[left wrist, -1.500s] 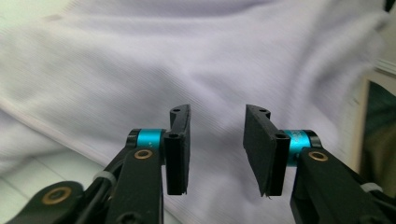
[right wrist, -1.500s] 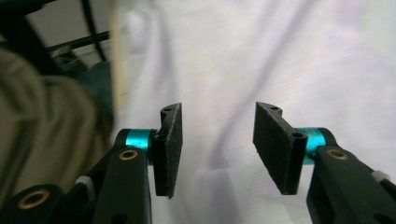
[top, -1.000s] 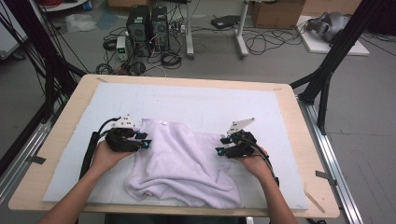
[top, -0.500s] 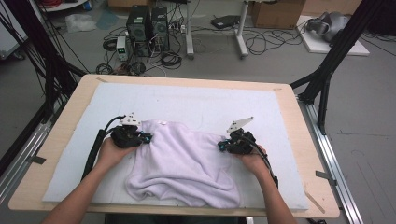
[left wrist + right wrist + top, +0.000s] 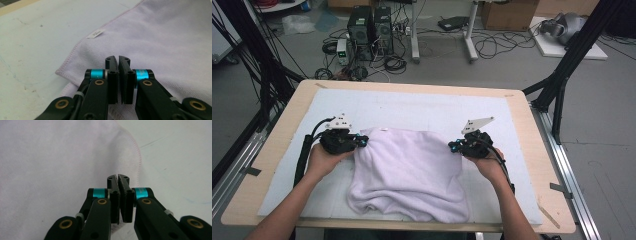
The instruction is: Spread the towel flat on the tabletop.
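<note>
From above, a pale lilac towel [image 5: 409, 172] lies bunched in the middle of the white mat [image 5: 422, 107] on the wooden surface [image 5: 532, 125]. The left tool [image 5: 362, 141] sits at the towel's upper left edge and the right tool [image 5: 453, 146] at its upper right edge, each in a hand. Bare mat stretches wide beyond the towel toward the far edge, with narrower strips at either side; the towel's near hem lies close to the mat's front edge. Past the surface, cables and computer boxes [image 5: 372, 25] crowd the floor.

In the left gripper view, the left tool [image 5: 117, 60] has just been closing and its jaws now stand pressed together on the towel [image 5: 162, 42], cloth bulging around the tips. A stitched hem runs up and away, with a small label [image 5: 96, 33] on it; open mat [image 5: 37, 37] lies beyond.

In the right gripper view, the right tool [image 5: 118, 178] has likewise just closed, pinching the towel [image 5: 55, 165] near its hemmed edge; clear mat [image 5: 175, 157] lies past that.
</note>
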Motion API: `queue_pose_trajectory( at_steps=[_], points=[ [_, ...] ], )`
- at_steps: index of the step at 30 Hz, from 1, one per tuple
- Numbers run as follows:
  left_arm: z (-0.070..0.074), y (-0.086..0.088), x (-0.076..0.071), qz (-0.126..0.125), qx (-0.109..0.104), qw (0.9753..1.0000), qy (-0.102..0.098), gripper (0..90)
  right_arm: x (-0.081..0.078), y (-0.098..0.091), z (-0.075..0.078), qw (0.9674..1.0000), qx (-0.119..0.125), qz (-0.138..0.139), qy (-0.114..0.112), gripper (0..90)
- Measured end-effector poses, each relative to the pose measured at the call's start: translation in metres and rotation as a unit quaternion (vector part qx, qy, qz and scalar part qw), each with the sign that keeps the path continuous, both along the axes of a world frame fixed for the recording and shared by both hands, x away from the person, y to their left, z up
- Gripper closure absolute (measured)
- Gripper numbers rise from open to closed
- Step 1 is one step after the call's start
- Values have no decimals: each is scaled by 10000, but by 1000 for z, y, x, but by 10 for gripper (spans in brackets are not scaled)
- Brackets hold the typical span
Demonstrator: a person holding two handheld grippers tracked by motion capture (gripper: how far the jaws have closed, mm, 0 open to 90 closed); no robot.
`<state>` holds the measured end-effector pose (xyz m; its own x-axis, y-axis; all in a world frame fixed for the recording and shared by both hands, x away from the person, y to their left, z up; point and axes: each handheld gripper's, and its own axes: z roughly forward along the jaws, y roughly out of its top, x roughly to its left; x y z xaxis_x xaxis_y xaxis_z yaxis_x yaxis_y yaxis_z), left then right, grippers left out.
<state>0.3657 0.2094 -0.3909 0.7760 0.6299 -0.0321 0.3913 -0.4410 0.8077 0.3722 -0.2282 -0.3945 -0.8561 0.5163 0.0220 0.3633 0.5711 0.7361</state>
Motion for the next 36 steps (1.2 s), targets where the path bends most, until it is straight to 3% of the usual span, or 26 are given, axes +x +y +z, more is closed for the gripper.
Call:
queue_pose_trajectory(
  at_steps=[6,9,12,15,16,17,19,21,24,26,29,36],
  points=[
    [23,2,19,239,-145,9995,-121,869,18,-6,25,9997,-71,-132,-202,884],
    [35,-1,32,411,-95,9988,-260,876,31,-9,41,9990,-77,-260,-354,884],
    [47,-10,57,743,-82,9960,-479,877,50,-7,55,9979,-203,-367,-503,884],
    [56,-18,81,1144,-22,9907,-739,871,79,-9,76,9933,-197,-832,-773,873],
    [56,-21,89,1344,28,9885,-698,845,87,-10,80,9915,-63,-979,-852,850],
    [54,-22,92,1418,10,9878,-645,734,94,-12,81,9893,124,-1140,-901,784],
    [45,-21,95,1326,93,9903,-405,675,101,-12,72,9905,157,-1212,-632,701],
    [31,-19,92,1170,235,9926,-210,637,99,-11,56,9927,109,-1125,-417,674],
    [12,-9,81,1093,60,9940,-19,620,90,-9,34,9952,-89,-973,-18,612],
    [5,-5,74,1017,101,9948,39,607,80,-8,24,9959,-61,-898,-80,619],
    [-2,-1,60,847,62,9964,59,591,60,-5,12,9973,-27,-738,9,608],
    [-8,1,28,378,-6,9993,-75,580,20,-2,3,9988,217,-435,-42,567]
  ],
)
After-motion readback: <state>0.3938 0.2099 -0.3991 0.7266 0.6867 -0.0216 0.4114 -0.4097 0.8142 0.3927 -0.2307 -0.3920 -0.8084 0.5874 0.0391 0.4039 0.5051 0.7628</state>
